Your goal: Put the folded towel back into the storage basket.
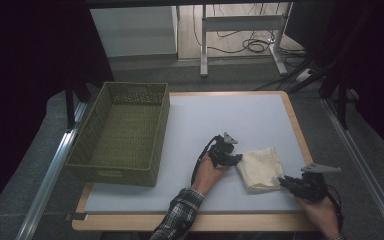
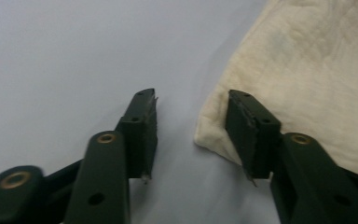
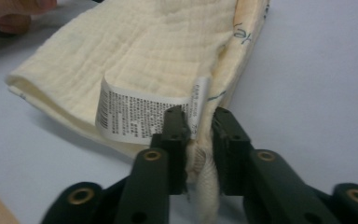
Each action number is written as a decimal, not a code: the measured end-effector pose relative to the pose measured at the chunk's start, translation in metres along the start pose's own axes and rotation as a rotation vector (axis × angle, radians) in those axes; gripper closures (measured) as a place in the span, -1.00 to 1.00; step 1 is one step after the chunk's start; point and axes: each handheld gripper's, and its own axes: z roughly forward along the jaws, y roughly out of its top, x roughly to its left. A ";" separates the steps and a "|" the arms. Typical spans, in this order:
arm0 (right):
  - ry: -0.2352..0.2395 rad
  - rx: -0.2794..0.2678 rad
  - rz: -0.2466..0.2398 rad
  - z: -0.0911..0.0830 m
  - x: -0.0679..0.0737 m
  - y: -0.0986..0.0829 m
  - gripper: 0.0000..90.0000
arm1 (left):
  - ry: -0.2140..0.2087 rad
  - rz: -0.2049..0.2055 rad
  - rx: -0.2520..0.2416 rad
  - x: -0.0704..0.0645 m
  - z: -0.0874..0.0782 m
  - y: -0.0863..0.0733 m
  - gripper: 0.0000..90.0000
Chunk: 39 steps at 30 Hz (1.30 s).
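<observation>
Cloth [image 1: 261,169], folded, cream, lies near tabletop's [image 1: 215,120] right front corner. Soft, light, limp; best pinched at corners. Right claw [image 3: 199,135] clamped on its tagged corner; left claw [image 2: 191,130] gapes at opposite corner, holding nothing.

The counter [image 1: 230,117] has a pale grey top with a light wooden edge and stands on grey carpet [image 1: 25,170]. Metal rails [image 1: 50,175] run along the floor on both sides. Beyond it stands a white cabinet [image 1: 132,30] and the white metal legs of a desk [image 1: 240,25], with black cables [image 1: 252,45] looped on the wooden floor beneath. Dark curtains [image 1: 30,45] hang at both sides, and the light is dim.
</observation>
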 end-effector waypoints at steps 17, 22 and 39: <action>0.064 -0.027 -0.006 -0.006 0.010 0.020 0.86 | -0.028 0.038 -0.049 0.002 -0.028 0.018 0.94; 0.076 -0.047 -0.026 -0.008 0.018 0.030 0.85 | -0.009 0.047 -0.049 0.005 -0.040 0.019 0.93; 0.107 -0.077 -0.084 0.001 0.041 0.052 0.85 | 0.053 0.074 -0.058 0.016 -0.075 0.022 0.93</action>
